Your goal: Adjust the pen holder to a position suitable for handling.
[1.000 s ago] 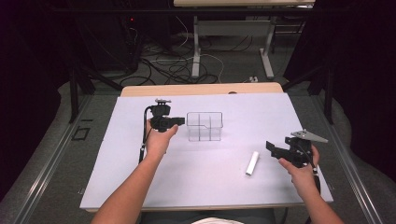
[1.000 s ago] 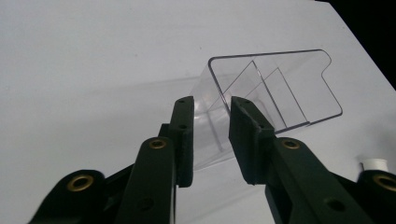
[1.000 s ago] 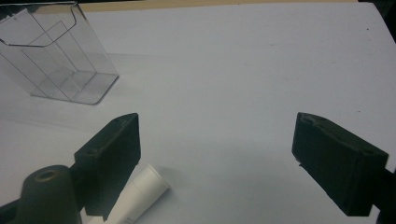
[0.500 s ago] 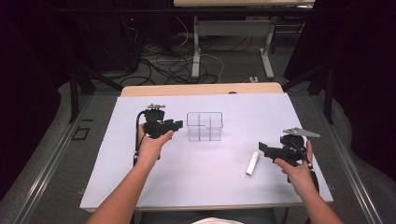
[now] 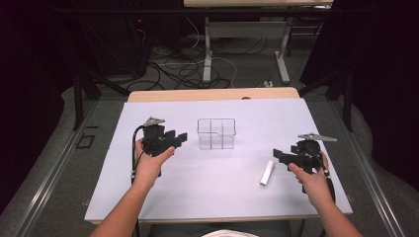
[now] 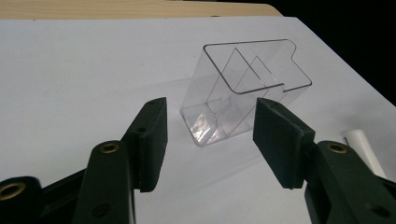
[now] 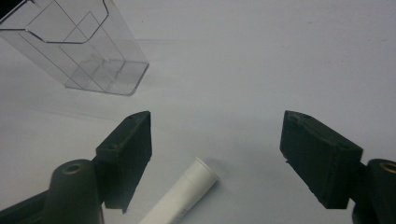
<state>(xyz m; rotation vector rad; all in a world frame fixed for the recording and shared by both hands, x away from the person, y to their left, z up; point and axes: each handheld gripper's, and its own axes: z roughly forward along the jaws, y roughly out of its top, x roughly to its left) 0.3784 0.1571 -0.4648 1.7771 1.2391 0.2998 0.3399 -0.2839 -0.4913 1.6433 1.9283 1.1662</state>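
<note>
Left gripper [image 5: 179, 138], left of centre in the high view: jaws spread wide, holding nothing, aimed at the clear box [image 5: 216, 133], probably to steady it. Box at frame centre on the white mat [image 5: 222, 197]: transparent, open-topped, split by dividers into compartments, empty, upright. White tube [image 5: 267, 173], right of centre, lying flat and apart from the box: short, plain, round-ended. Right gripper [image 5: 279, 155], far right: jaws parted, empty, tips just beside the tube, likely lined up to pick it for the box.
</note>
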